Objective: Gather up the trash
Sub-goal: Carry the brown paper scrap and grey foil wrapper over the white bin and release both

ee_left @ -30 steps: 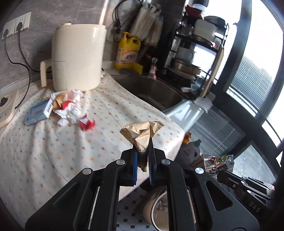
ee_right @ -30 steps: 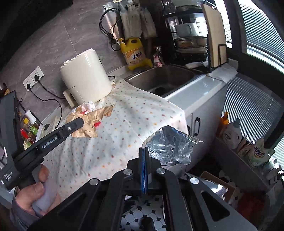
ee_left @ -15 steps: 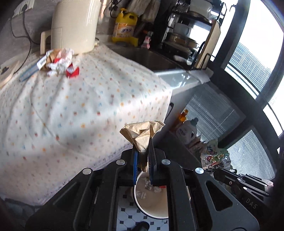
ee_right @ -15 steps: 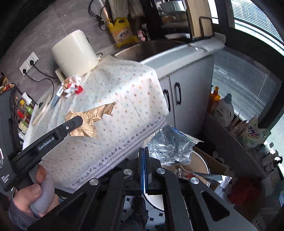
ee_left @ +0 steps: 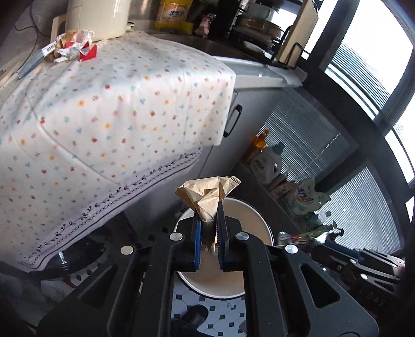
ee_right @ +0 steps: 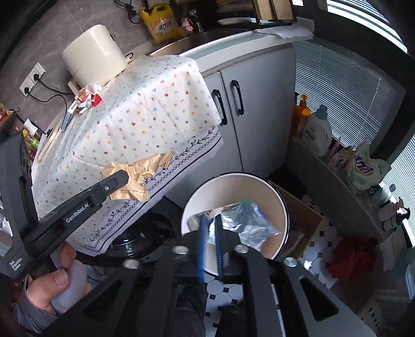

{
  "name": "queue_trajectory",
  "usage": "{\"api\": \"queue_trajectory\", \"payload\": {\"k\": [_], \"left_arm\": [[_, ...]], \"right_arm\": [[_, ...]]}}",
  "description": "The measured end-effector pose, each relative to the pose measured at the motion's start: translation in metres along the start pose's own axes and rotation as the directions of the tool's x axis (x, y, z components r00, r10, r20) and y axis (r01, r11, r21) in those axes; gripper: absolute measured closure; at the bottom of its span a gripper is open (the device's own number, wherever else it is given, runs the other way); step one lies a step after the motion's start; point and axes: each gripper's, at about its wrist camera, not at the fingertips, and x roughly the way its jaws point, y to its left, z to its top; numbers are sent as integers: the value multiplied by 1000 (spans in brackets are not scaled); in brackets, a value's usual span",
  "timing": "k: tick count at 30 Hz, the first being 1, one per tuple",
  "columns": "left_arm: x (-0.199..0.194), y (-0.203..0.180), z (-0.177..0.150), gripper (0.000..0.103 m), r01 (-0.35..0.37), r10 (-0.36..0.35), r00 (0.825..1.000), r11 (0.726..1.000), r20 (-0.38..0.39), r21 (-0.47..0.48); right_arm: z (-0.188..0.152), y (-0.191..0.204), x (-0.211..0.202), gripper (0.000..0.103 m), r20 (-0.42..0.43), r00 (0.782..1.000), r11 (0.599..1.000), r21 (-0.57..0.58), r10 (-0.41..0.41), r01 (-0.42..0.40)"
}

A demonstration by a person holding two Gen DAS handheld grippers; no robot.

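below the left gripper (ee_left: 208,220), in the left wrist view, a round cream trash bin (ee_left: 262,223) stands on the tiled floor, its open mouth showing straight behind and under the fingertips. both blue-padded jaws stand nearly together, pinching the neck of a crumpled brown paper bag (ee_left: 207,193) that fans out toward twelve o'clock above them. from this tool the bin lies directly ahead and down, so the bag looks set to fall inside once the pinch lets go. at eleven o'clock, far off on the flowered cloth (ee_left: 103,103) over the counter, a small heap of wrappers (ee_left: 72,46) waits beside a cream appliance (ee_left: 96,18), not yet collected

over in the right wrist view, the right gripper (ee_right: 210,243) hangs above the same bin (ee_right: 282,207), whose mouth fills the centre. its jaws have just been opening and now stand roughly half apart; a silver foil packet (ee_right: 249,225) lies toward two o'clock from the fingertips, inside the bin's rim, with only an edge near the right pad and no pad pressing it, so it seems released. at nine to ten o'clock the left tool holds the brown bag (ee_right: 135,178) against the cloth's hem, beside the bin rather than over it as seen from here. judged from this, the right hand is nearer the bin's centre
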Motion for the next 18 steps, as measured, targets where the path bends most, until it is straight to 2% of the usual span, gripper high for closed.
{"api": "queue_trajectory", "payload": {"k": [1,2,9,14,16,18], "left_arm": [[2,-1,-1,93,0,0,1000,1000,-4,3],[3,-2,-2,93,0,0,1000,1000,-7,5],[17,-7,-7,93,13,-12,999,1000,-47,19],[26,-24,-4,92,91,-86,992,995,-97,50],[28,-31,-1,87,119,-111,987,991,-113,65],[28,-35,3,72,143,-134,984,987,-120,71]], "right_arm": [[-1,-2,-2,54,12,1000,1000,0,-1,1],[-2,-3,-2,53,15,1000,1000,-4,0,0],[-7,-16,-4,53,11,999,999,25,-34,34],[-2,-27,-19,49,47,995,995,59,-88,85],[1,-29,-26,46,65,992,992,72,-109,104],[5,-31,-31,44,77,990,990,87,-122,115]]}}
